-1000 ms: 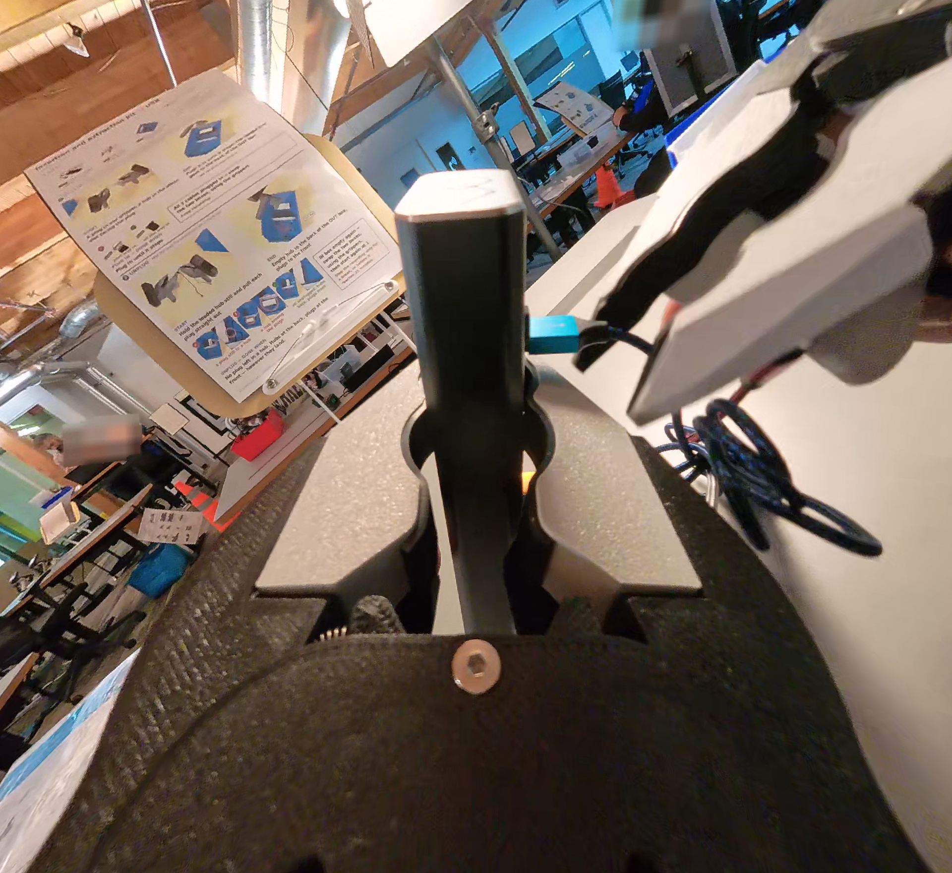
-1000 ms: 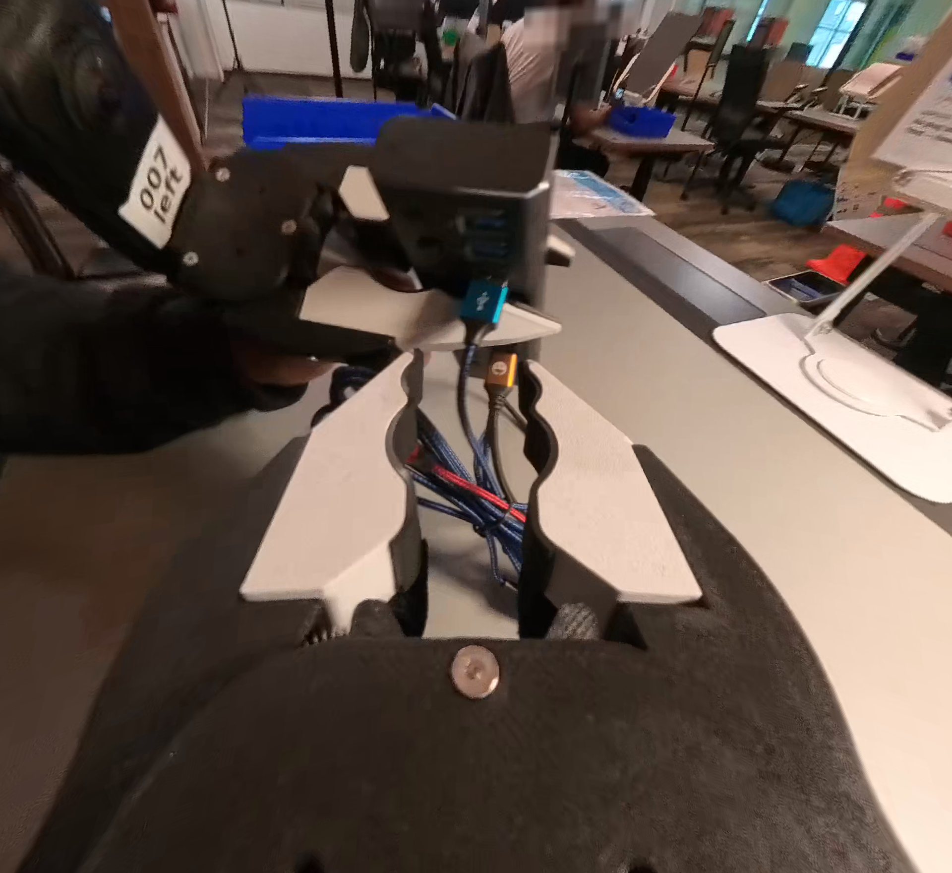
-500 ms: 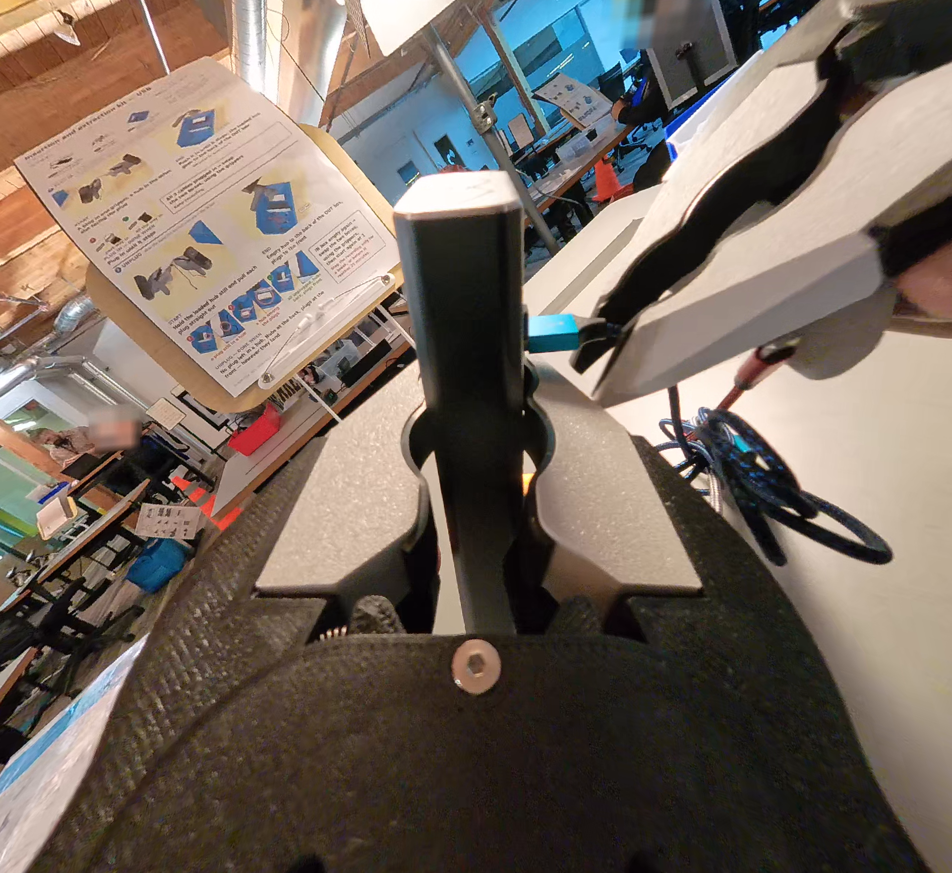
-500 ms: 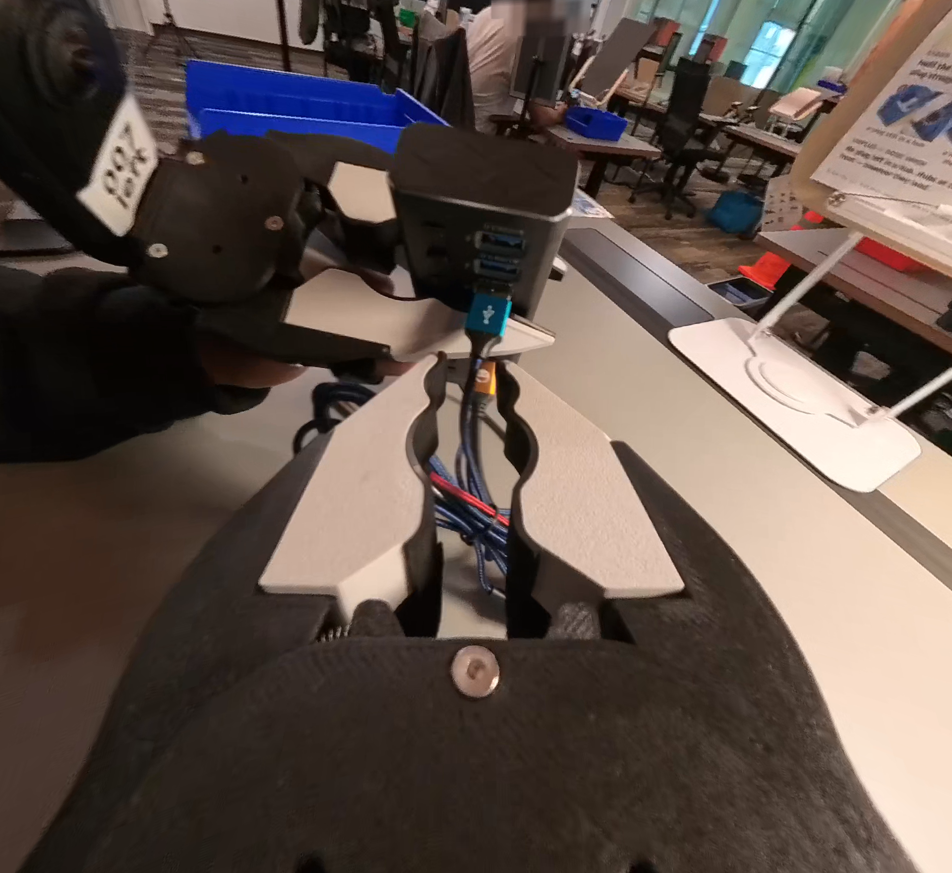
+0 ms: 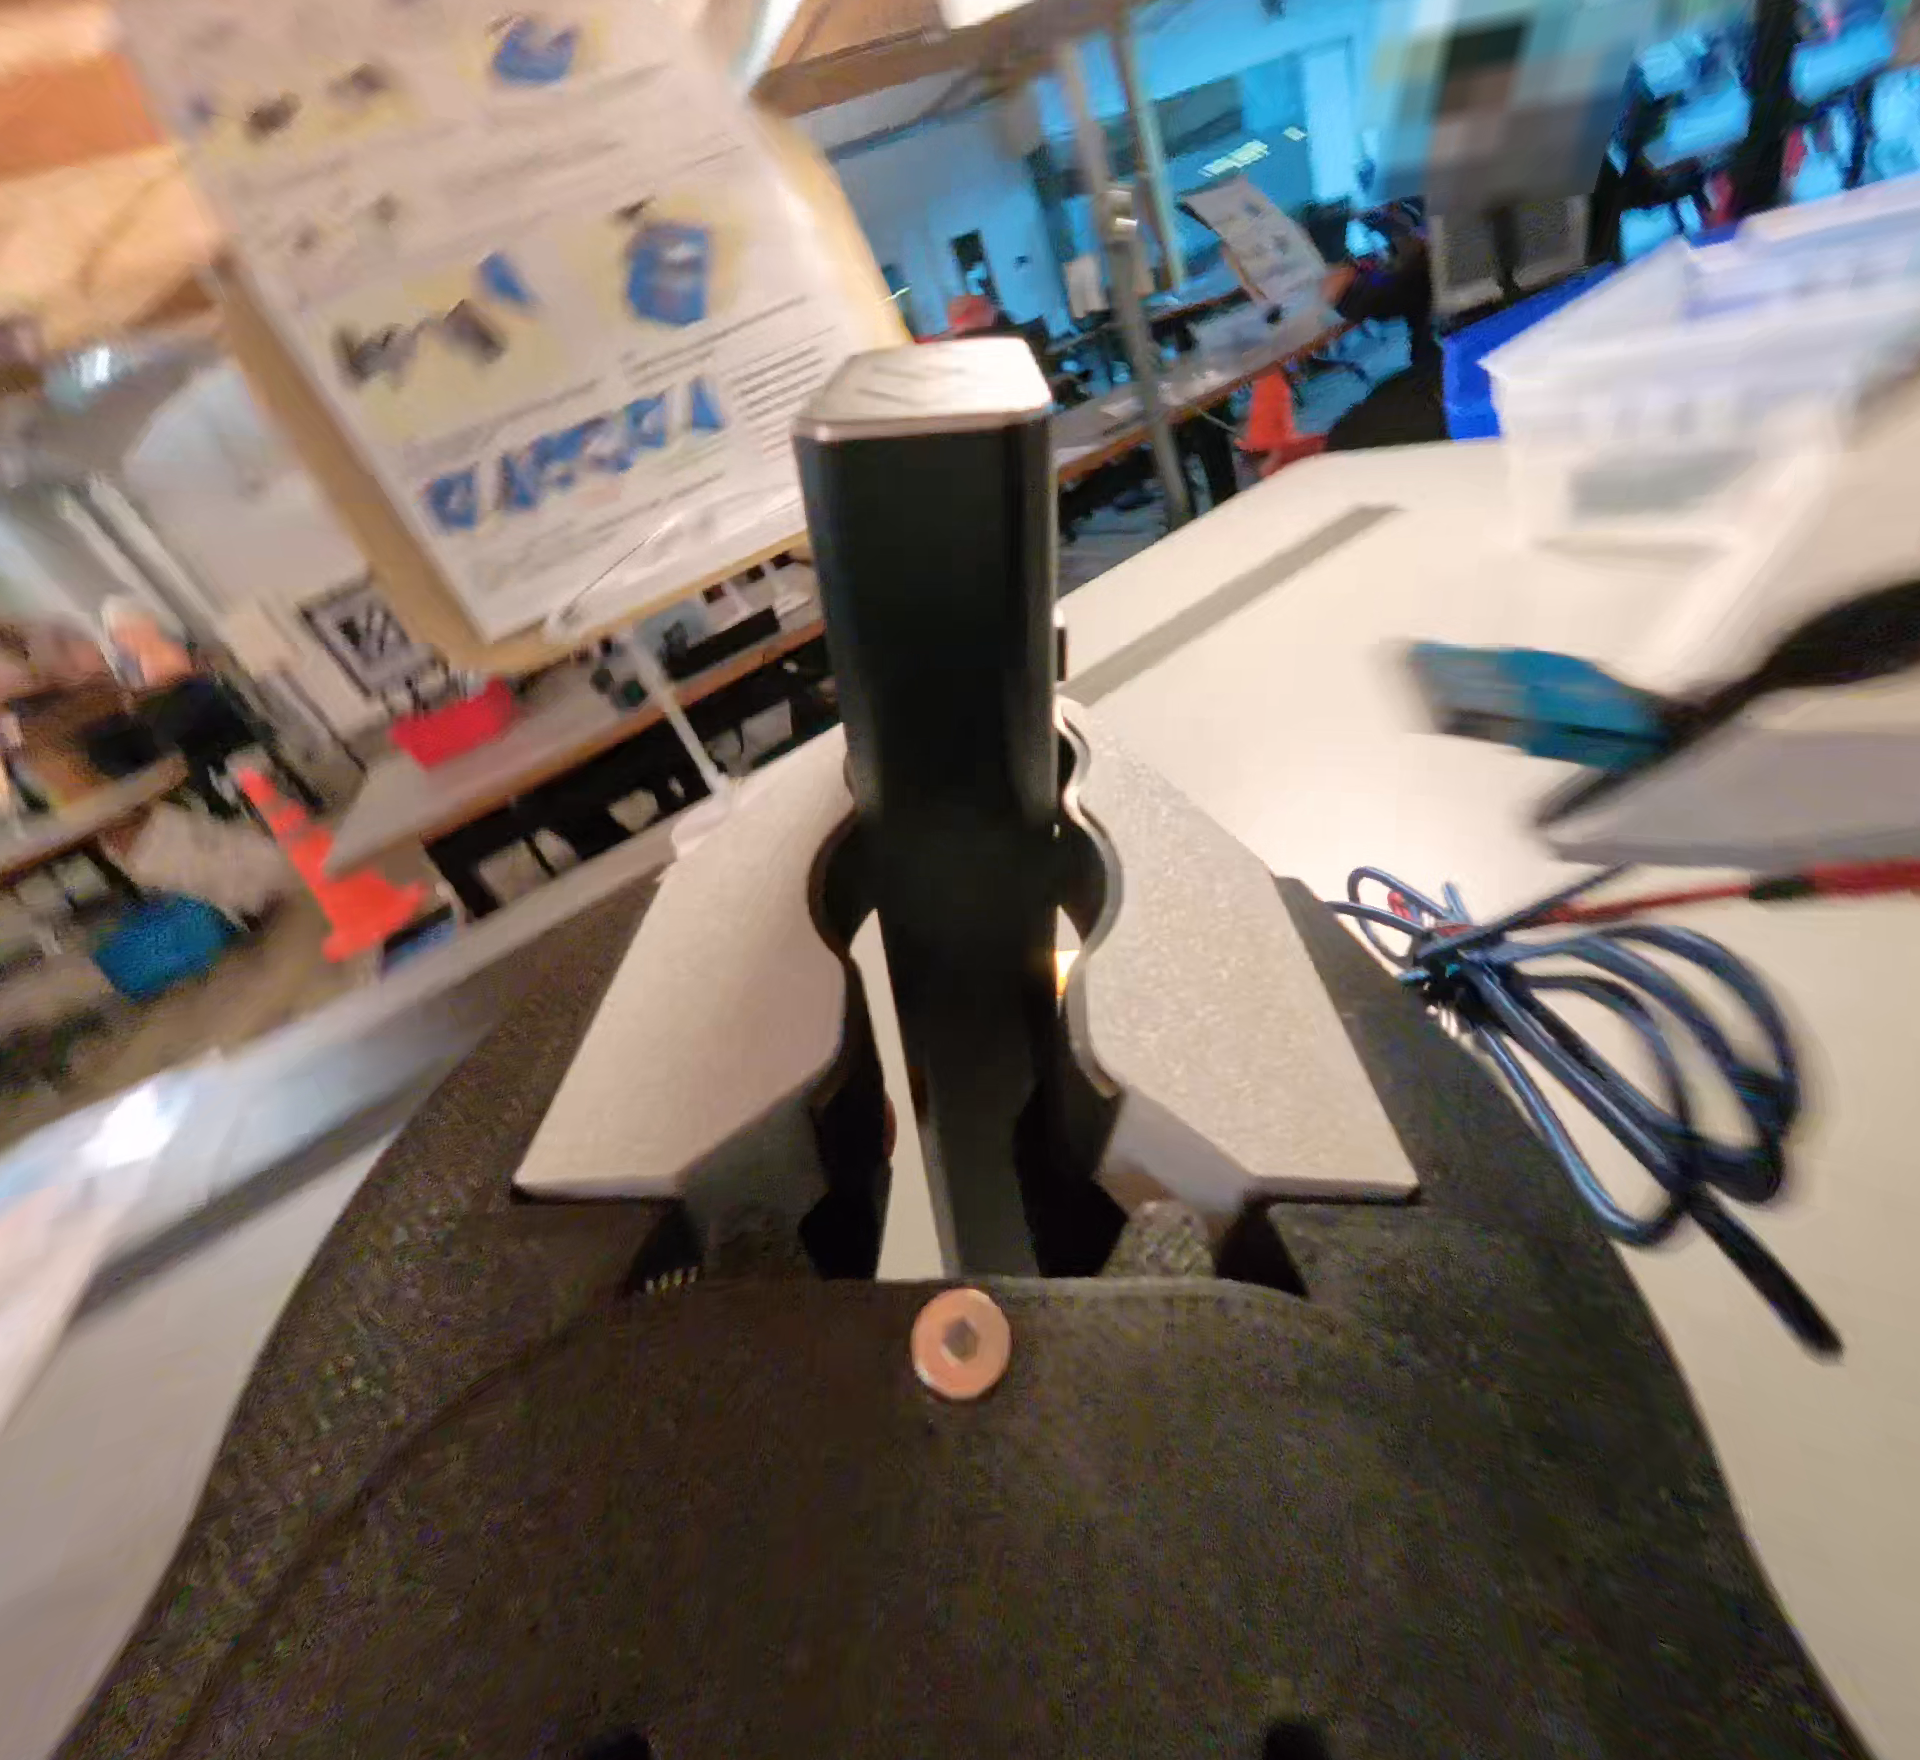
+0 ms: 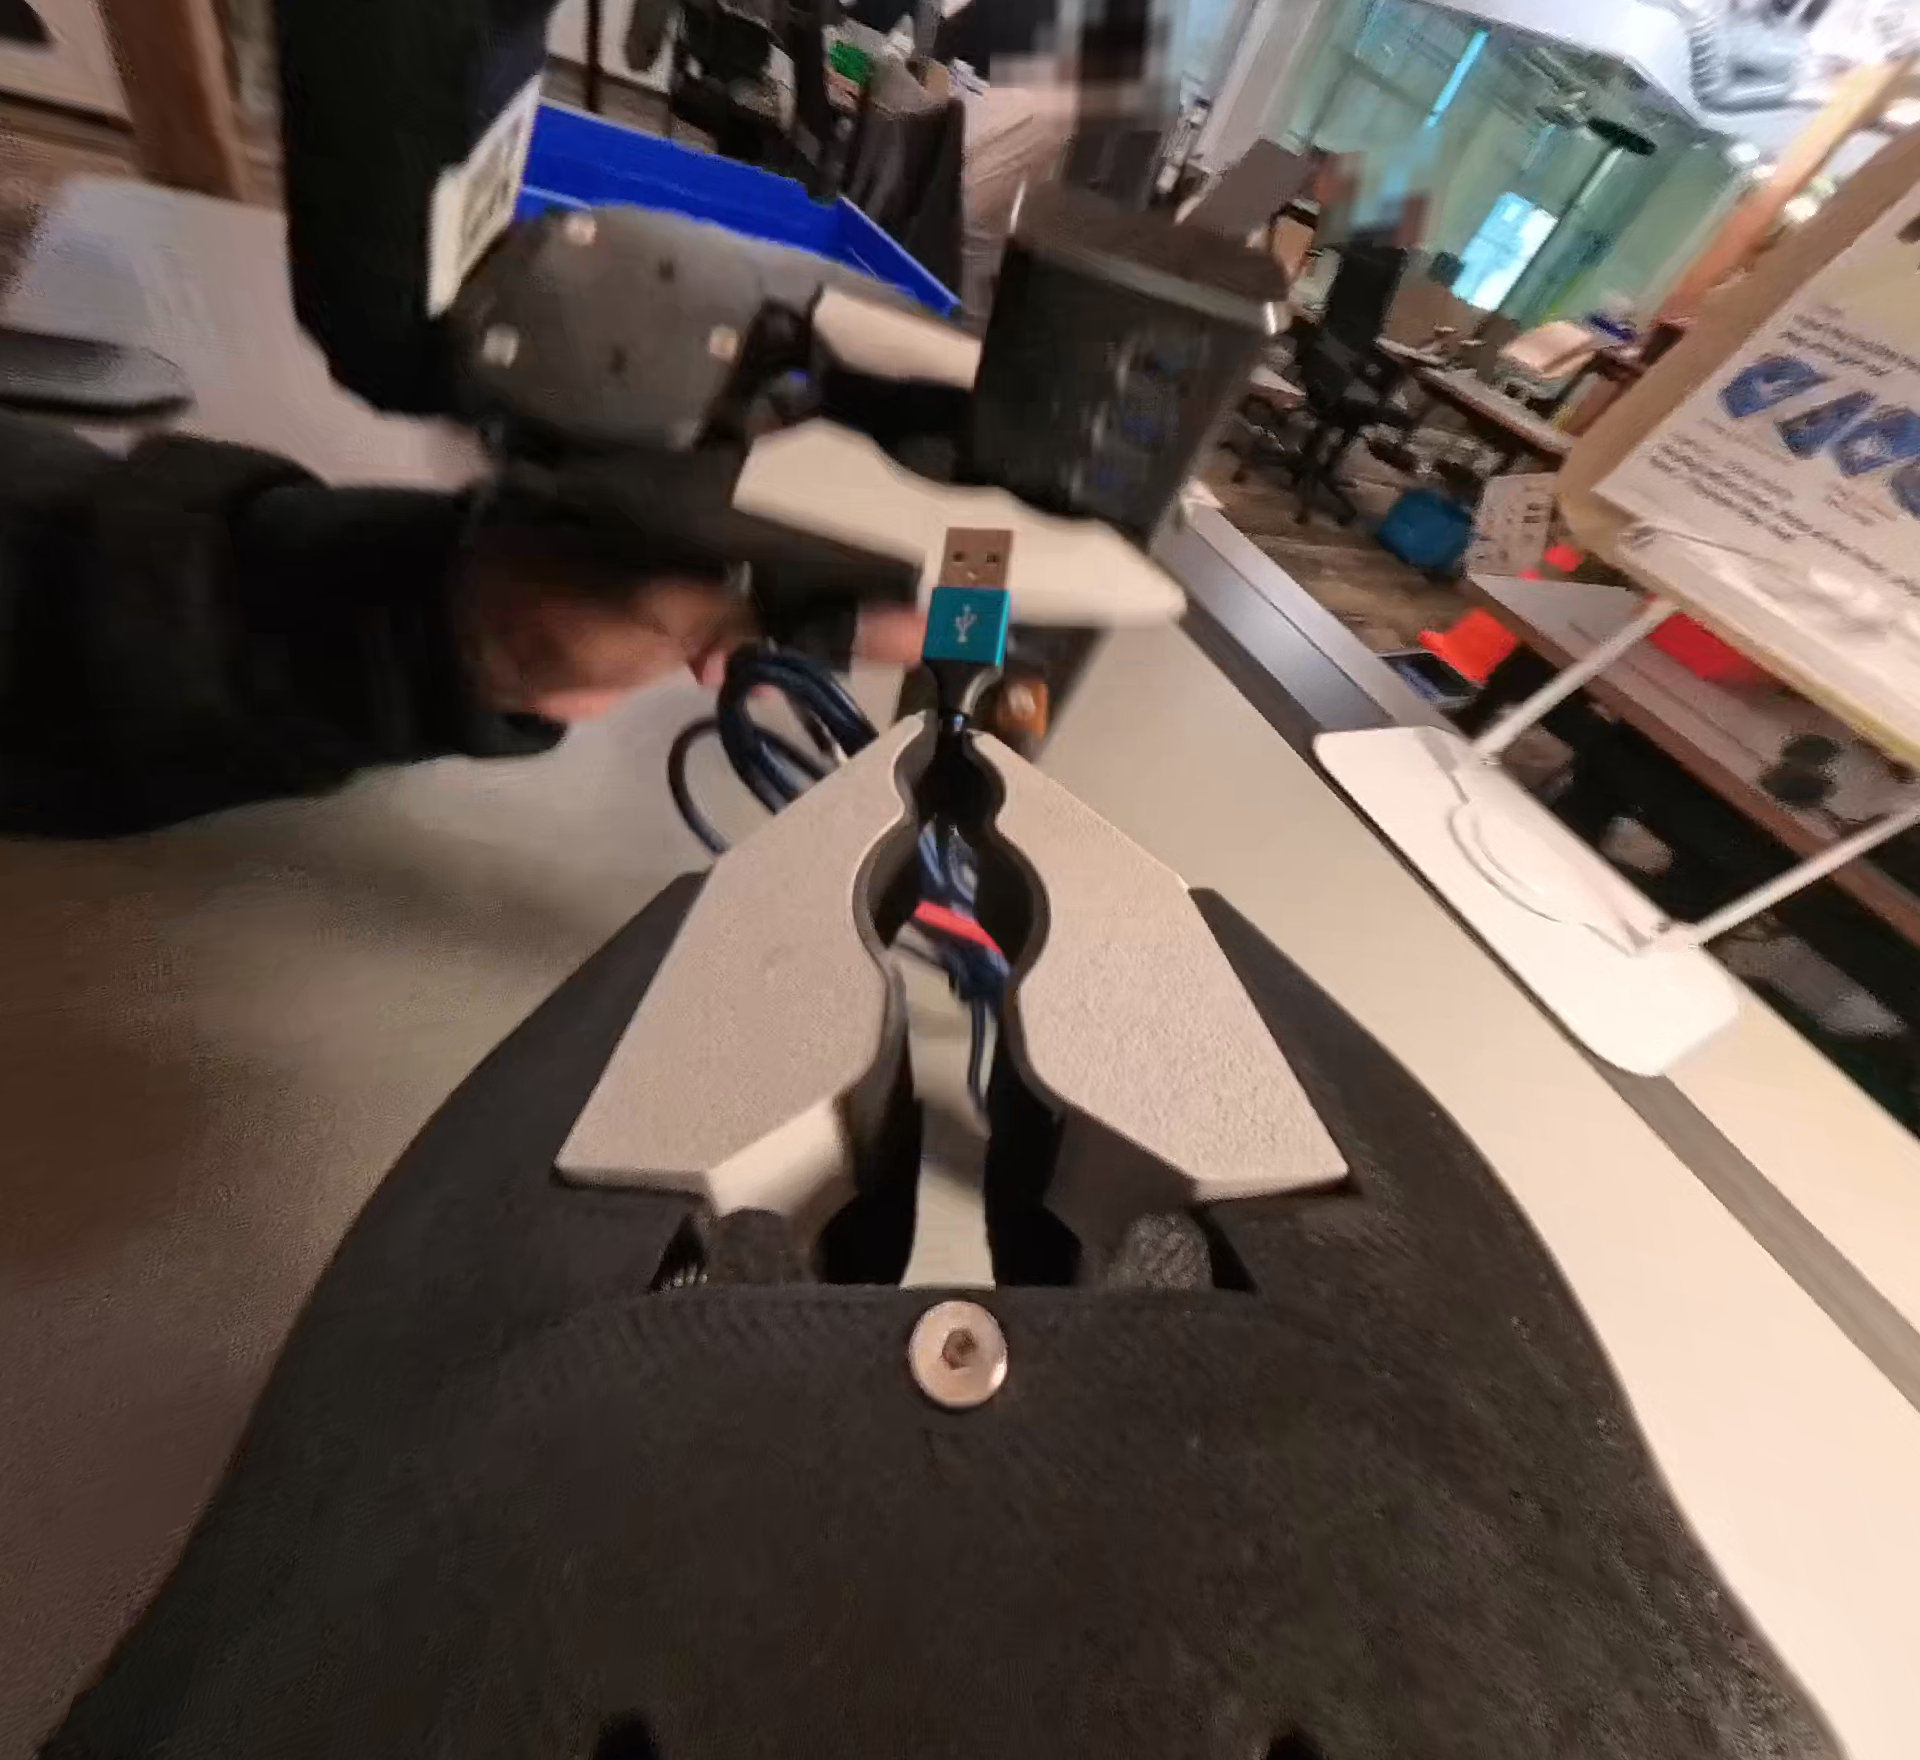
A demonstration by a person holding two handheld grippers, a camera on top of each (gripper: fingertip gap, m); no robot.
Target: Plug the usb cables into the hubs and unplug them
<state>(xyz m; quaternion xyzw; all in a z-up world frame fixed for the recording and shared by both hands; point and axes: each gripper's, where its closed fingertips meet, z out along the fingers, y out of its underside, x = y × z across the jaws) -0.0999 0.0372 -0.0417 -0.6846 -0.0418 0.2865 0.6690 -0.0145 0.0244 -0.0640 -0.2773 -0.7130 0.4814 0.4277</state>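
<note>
My left gripper [image 5: 951, 837] pinches the dark hub [image 5: 930, 588] between its two fingers, holding it upright above the pale table [image 5: 1299, 671], with the hub's grey end cap uppermost. Seen from my right wrist, the same hub [image 6: 1117, 401] stands blurred beyond my fingertips, its ports facing me.

My right gripper [image 6: 951, 739] has its fingers pressed together on the neck of the blue usb cable [image 6: 968, 624], just behind the plug. The plug's bare metal tip points up and toward the hub but stands clear of it, with open space between the two. In the left wrist view that blue plug [image 5: 1538, 702] juts out from my right fingers, well to the right of the hub and apart from it.

The rest of the cable lies in a dark blue coil [image 5: 1621, 1035] on the table, with a red lead [image 5: 1683, 895] running across it. A white stand base [image 6: 1507, 889] rests on the table to my right, carrying an instruction sheet [image 6: 1787, 453].
</note>
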